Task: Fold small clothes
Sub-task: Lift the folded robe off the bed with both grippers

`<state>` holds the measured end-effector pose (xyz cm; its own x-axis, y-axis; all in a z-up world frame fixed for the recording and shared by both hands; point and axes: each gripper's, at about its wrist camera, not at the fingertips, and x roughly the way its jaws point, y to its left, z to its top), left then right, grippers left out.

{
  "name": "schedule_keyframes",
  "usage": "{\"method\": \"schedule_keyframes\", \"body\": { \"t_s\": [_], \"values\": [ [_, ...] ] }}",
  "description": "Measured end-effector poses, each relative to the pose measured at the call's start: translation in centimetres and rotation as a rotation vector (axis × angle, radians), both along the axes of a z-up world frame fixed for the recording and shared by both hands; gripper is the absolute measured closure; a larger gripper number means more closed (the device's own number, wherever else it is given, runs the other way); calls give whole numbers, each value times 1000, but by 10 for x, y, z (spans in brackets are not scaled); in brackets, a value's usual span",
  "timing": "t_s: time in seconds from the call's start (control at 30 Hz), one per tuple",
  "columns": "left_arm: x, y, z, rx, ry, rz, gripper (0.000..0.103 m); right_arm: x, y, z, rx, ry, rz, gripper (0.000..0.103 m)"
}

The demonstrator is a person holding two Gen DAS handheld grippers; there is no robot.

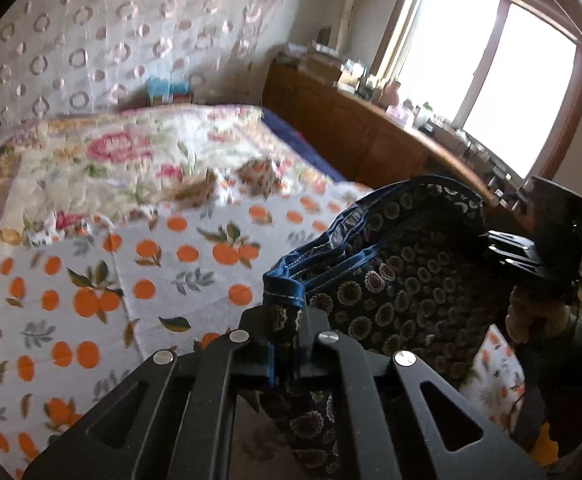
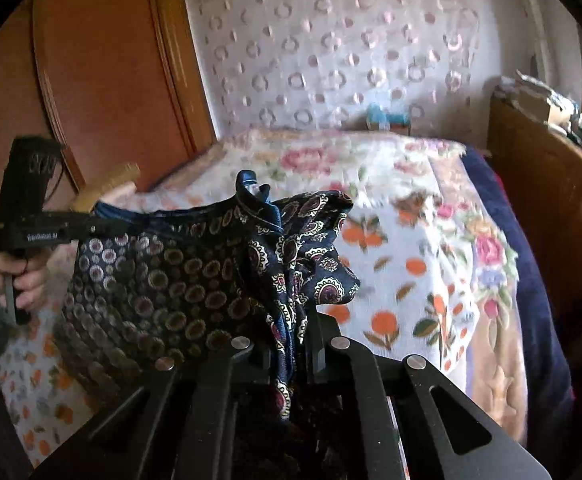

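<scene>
- You hold the dark patterned garment [image 1: 391, 280] up in the air between your two tools, above the bed [image 1: 151, 280]; no part of it that shows rests on the covers.
- Your left gripper [image 1: 287, 332] has its fingers pressed together on the blue-trimmed hem of the cloth, which bunches up right at the fingertips and hangs down between the finger bars.
- Your right gripper [image 2: 291, 344] likewise pinches a gathered corner of the same garment, with folds of fabric spilling over the tips and below them.
- From the right wrist view, the cloth stretches from that pinch across to the left tool [image 2: 43, 236], so its upper edge runs roughly taut between the two grips while the body sags beneath.
- As for progress, I judge the task to be at an early stage: the piece is lifted and spread, but no fold shows in it yet, and no folded clothes can be seen anywhere on the bed.
- What remains, by my reading, is to lay it flat on the orange-print blanket [image 1: 91, 300], then make the folds themselves.
- The blanket lies below and ahead of both tools, well apart from the cloth.
- A cluttered wooden cabinet [image 1: 371, 128] stands beside the bed under the window [image 1: 491, 72], out of the way.
</scene>
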<state>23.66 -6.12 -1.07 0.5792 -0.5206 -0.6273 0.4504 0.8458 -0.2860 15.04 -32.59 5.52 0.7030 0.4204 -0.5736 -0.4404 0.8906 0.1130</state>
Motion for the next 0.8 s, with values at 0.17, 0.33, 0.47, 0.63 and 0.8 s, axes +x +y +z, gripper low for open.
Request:
{"method": "schedule_keyframes", "body": {
  "t_s": [0.17,0.33,0.47,0.63,0.8],
  "values": [
    [-21,15,30,-24,-88,29,97,-12,4,25,5,-82,18,94],
    [-31,35,48,-29,-146,68,98,-18,14,41,-11,-137,49,94],
    [-36,57,57,-25,-179,117,98,-13,29,43,-38,-172,94,95],
    [-44,91,65,-14,-215,192,98,1,52,50,-64,-217,173,95],
    [-62,141,70,-16,-251,300,98,25,85,52,-96,-245,275,95]
  ]
}}
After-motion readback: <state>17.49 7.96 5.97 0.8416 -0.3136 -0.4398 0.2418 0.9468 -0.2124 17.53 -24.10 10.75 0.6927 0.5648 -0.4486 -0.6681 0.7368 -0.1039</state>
